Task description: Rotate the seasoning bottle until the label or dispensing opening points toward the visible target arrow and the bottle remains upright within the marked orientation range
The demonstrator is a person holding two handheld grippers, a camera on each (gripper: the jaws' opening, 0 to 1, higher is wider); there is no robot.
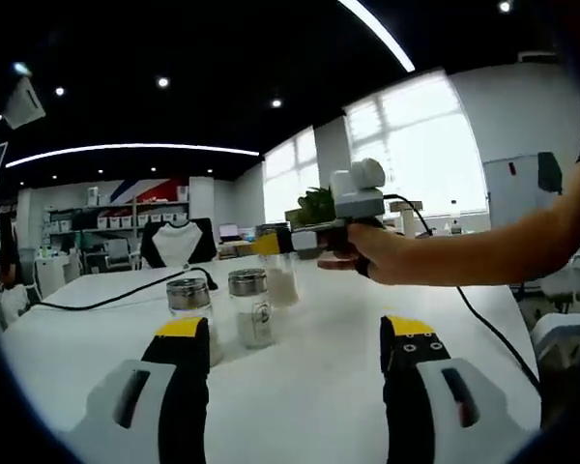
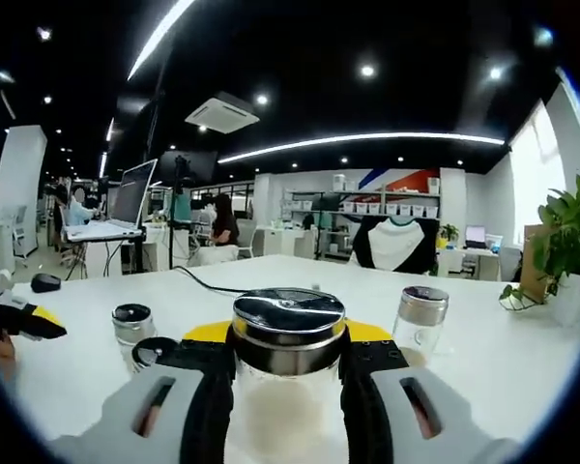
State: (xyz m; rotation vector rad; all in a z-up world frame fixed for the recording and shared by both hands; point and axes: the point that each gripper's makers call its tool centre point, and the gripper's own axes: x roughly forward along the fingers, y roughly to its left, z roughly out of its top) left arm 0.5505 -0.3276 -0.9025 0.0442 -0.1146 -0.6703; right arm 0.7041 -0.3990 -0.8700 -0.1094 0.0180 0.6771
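Upright in my right claw [image 2: 288, 372], the clear glass seasoning bottle [image 2: 288, 387] with white powder shows its shiny steel lid.

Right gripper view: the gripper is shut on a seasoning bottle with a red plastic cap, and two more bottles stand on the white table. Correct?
Not quite. In the right gripper view the right gripper is shut on the seasoning bottle, but its cap is shiny metal, not red plastic. The rest holds: other bottles stand on the white table.
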